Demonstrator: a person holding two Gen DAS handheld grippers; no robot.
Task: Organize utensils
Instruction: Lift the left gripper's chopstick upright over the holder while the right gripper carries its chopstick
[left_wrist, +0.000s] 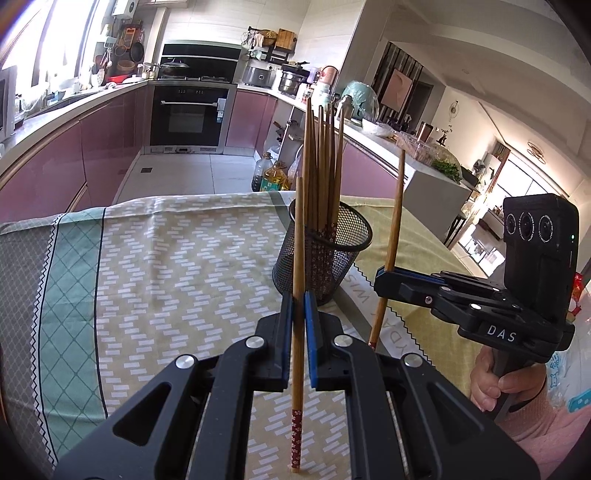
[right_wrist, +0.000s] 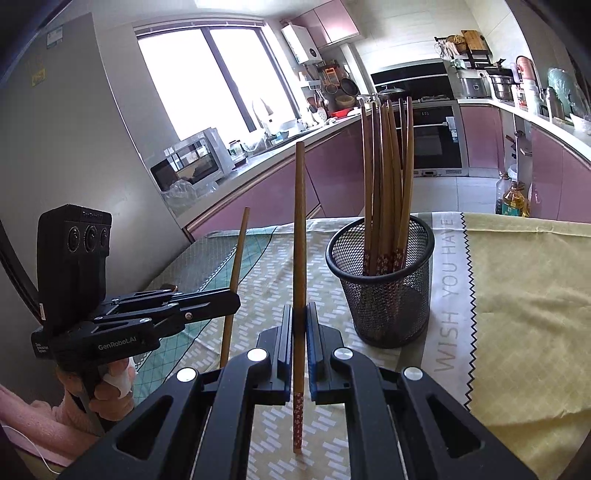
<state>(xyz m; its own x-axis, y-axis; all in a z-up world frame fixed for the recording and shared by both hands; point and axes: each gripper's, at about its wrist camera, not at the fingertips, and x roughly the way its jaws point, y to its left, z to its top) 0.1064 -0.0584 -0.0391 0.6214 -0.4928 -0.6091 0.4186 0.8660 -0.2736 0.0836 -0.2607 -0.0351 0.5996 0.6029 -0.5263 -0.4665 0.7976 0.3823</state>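
Each tool, left tool (left_wrist: 298, 295) and right tool (right_wrist: 299, 308), grips one chopstick (left_wrist: 297, 258) upright, so bring each above the mesh holder (left_wrist: 325, 254) and lower it straight.

Black mesh holder (right_wrist: 384, 291); brown chopsticks (right_wrist: 386, 184), red, seemingly floral ends.

Chopsticks (right_wrist: 299, 258): smooth wood, red floral-patterned ends. Holder (right_wrist: 382, 284): black wire mesh, matt. Tablecloth (right_wrist: 517, 302): woven printed cloth, creased. Grippers (right_wrist: 300, 354): matt black plastic, blue pads.
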